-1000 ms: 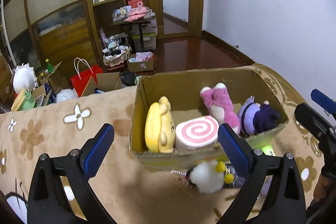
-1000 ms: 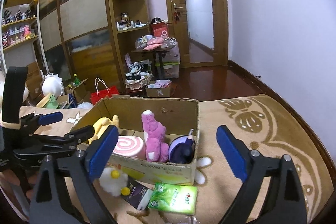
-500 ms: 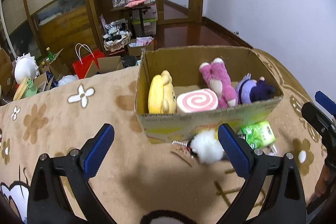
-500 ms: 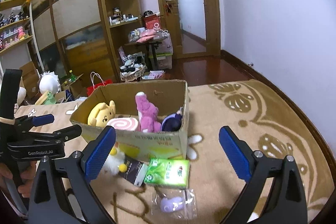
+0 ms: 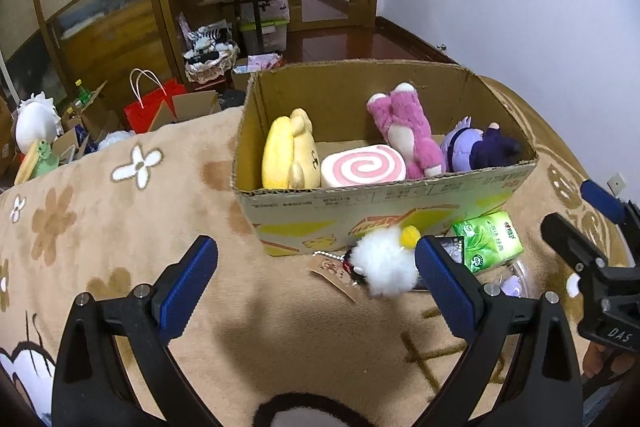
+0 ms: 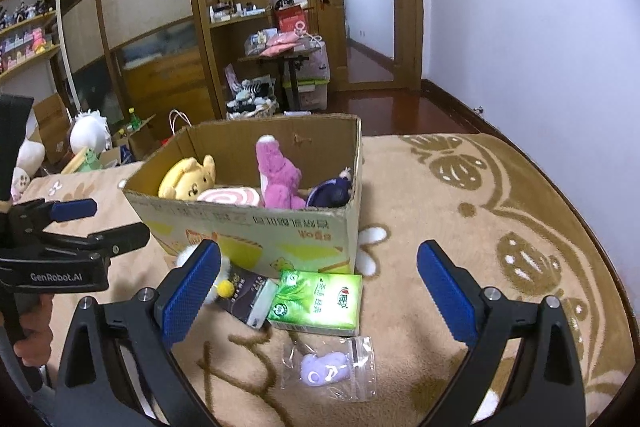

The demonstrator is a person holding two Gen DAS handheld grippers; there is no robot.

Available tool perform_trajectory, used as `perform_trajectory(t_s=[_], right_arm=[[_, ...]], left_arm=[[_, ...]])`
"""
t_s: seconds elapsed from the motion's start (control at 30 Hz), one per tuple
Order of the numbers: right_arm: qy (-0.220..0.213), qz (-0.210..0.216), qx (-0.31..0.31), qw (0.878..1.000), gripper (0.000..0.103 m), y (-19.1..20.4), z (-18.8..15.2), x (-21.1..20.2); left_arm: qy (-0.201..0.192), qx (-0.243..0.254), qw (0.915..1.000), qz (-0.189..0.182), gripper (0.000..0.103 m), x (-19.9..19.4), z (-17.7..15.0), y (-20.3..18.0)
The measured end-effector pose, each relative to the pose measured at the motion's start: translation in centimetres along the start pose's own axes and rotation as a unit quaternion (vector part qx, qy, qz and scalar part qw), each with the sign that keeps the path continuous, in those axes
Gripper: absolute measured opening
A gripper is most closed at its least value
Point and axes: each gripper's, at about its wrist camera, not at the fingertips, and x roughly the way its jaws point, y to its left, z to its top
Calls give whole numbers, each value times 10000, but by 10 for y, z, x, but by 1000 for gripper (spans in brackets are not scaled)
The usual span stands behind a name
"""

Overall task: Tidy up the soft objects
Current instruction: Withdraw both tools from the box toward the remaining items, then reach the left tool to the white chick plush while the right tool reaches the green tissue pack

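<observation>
An open cardboard box [image 5: 400, 199] [image 6: 256, 227] stands on the patterned blanket. Inside lie a yellow plush [image 5: 288, 155] [image 6: 188, 179], a pink swirl roll plush [image 5: 362, 167] [image 6: 228, 195], a pink bear plush [image 5: 406, 131] [image 6: 276, 171] and a purple doll [image 5: 476, 147] [image 6: 332, 191]. In front of the box lie a white fluffy toy [image 5: 384, 263] [image 6: 224, 273], a dark packet [image 6: 248, 297], a green tissue pack [image 5: 488, 241] [image 6: 318, 301] and a bagged purple charm [image 6: 326, 373]. My left gripper [image 5: 316, 281] is open, short of the box. My right gripper [image 6: 318, 289] is open above the tissue pack.
The blanket [image 5: 120, 207] covers a raised surface that drops off behind the box. Beyond it are shopping bags and cartons [image 5: 152, 107] on the floor, wooden shelves [image 6: 236, 11] and a door [image 6: 368, 3]. A hand [image 6: 34, 343] holds the left gripper's handle.
Both grippers have drawn back and risen from the box, so it looks smaller and the items in front of it show fully. Both stay open.
</observation>
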Motion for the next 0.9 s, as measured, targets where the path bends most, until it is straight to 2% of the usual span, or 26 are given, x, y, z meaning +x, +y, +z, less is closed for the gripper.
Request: perform_trajectory(t_s=[0.27,0.37,0.9], right_arm=[[406,-54,218,9989,103,-7,-6,25],[510,-13,305,9982,103,-10,-8,33],[1104,128,558,9922,101,-15,-23,72]], left_arm=[[196,143,9997,-54,98,22,-1,-10],[296,181,9993,-159,98,29,-1,-13],[667,521,9962,-198,98,67,-6,-30]])
